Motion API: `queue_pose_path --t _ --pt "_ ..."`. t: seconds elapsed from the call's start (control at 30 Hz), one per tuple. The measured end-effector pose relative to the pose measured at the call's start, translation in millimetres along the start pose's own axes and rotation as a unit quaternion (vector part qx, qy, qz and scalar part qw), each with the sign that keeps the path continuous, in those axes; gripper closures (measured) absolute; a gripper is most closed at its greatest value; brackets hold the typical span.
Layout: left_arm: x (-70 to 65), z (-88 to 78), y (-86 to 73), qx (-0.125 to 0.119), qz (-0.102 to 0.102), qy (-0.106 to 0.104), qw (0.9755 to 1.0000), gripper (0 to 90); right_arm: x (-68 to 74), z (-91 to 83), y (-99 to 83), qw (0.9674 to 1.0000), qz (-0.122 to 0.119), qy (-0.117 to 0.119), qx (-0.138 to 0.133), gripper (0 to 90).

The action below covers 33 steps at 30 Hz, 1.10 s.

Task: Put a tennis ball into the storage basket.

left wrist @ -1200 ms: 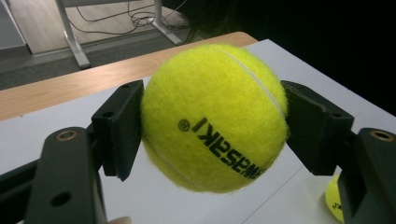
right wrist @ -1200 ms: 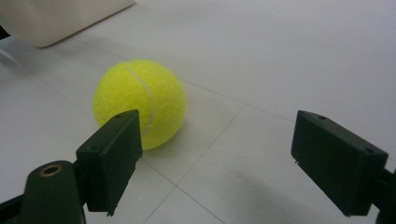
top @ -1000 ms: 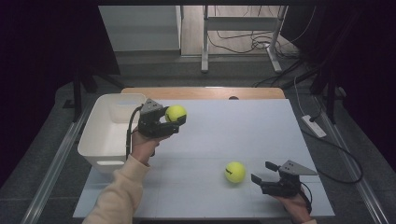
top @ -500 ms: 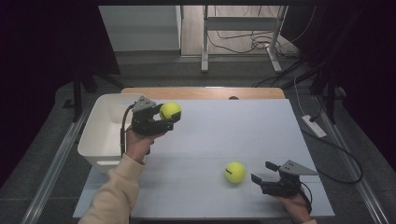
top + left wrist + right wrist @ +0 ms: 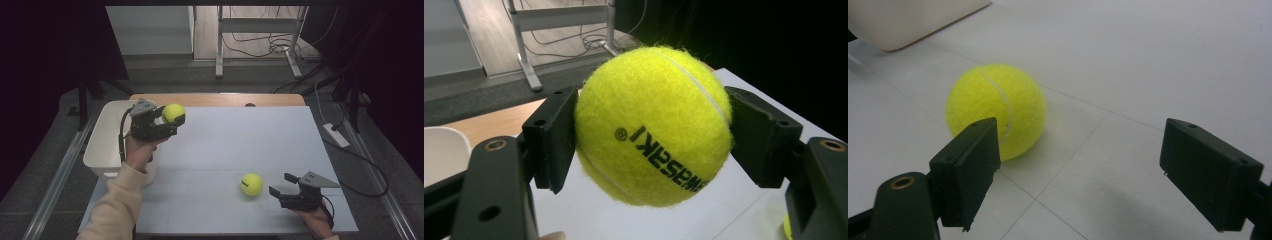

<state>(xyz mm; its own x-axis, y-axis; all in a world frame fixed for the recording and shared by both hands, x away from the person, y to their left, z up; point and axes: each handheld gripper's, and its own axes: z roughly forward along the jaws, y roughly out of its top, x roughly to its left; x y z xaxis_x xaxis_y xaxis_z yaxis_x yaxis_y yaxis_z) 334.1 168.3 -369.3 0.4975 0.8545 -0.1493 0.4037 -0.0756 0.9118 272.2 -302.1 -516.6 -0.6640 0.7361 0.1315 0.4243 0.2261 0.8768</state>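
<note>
Near the desk's point(image 5: 280, 145) far-left corner, high view: left tongs point(image 5: 170, 121) are clamped on a tennis ball point(image 5: 173, 113), held up in the air just beside the white bin point(image 5: 102, 150), which sits at the desk's left edge. The person's left hand point(image 5: 137, 150) and cream sleeve point(image 5: 112, 205) come up from the bottom edge. Second tennis ball point(image 5: 251, 184) lies on the desk toward the near-right corner, w/ the right tongs point(image 5: 281, 185) just beside it on its right side, jaws spread wide, nothing between them, apart from the ball. Left gripper view: both black pads press the ball point(image 5: 654, 125) from either side, black lettering across its felt; desk surface below, bin rim at the lower left edge. Right gripper view: right tongs point(image 5: 1078, 165) gape open, pads well apart; the lying ball point(image 5: 996, 110) rests on the desk ahead of the left-hand pad, not touched, not betw. the pads; bin corner point(image 5: 908, 20) at top left.
</note>
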Motion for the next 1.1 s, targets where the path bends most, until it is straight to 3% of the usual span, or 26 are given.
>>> queue_pose_path --t 0.53,1.1 --pt "21.6 -16.2 1.7 -0.011 -0.016 0.027 0.9994 27.4 0.1 0.3 0.2 1.0 -0.002 -0.001 0.001 16.3" --pt "48.0 -26.9 -3.4 -0.006 -0.036 0.066 0.9972 27.4 0.4 0.4 0.2 1.0 -0.001 -0.002 0.001 16.3"
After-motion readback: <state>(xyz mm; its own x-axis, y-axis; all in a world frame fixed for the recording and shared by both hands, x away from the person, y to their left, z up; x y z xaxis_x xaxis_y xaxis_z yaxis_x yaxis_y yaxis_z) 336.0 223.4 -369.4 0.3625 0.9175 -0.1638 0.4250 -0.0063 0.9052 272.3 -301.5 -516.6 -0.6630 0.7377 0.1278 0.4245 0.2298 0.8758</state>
